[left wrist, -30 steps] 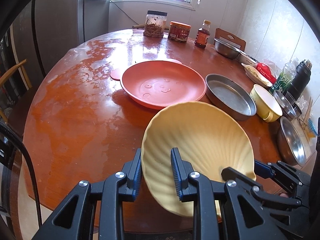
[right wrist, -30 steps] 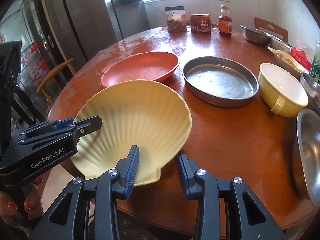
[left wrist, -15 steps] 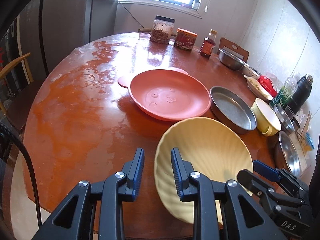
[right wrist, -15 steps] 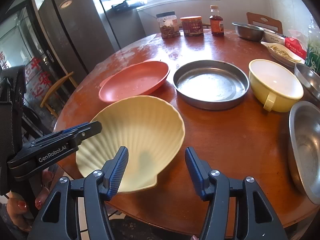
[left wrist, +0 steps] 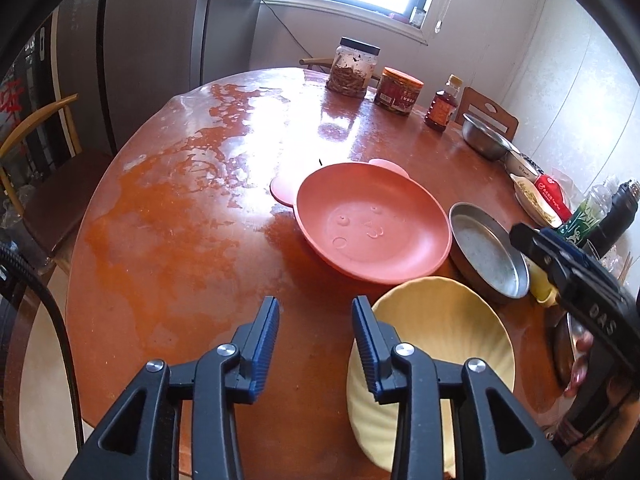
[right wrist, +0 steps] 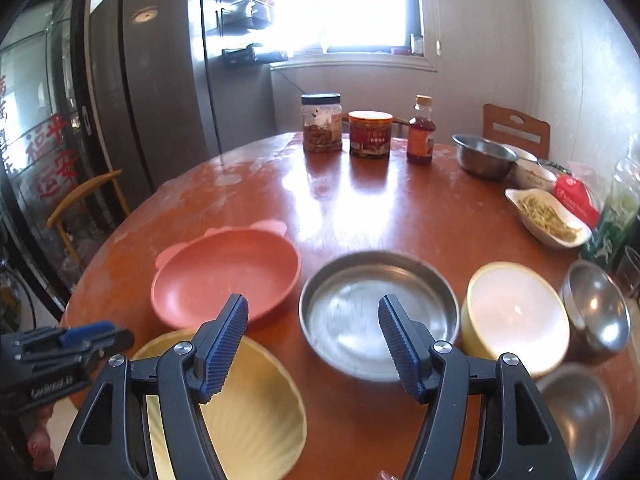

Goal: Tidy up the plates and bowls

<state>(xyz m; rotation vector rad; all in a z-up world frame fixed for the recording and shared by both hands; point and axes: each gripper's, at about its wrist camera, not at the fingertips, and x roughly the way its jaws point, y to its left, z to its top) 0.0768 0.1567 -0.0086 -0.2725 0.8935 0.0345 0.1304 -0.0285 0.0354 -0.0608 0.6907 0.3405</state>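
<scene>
A yellow shell-shaped plate lies on the round wooden table near its front edge. My left gripper hovers just left of it, jaws opening, nothing between them. My right gripper is raised above the table, jaws opening wide and empty, with the shell plate under its left finger. Behind the shell plate rests a pink bear-eared plate. To the right of that are a round metal pan and a yellow bowl with a handle.
Small steel bowls sit at the right edge. At the back stand two jars, a sauce bottle, a steel bowl and a white dish of food. Bottles crowd the far right. A wooden chair is left of the table.
Both grippers let go of the shell plate, which now lies flat on the table. The left one drew back to the left; the right one rose and opened wide.
</scene>
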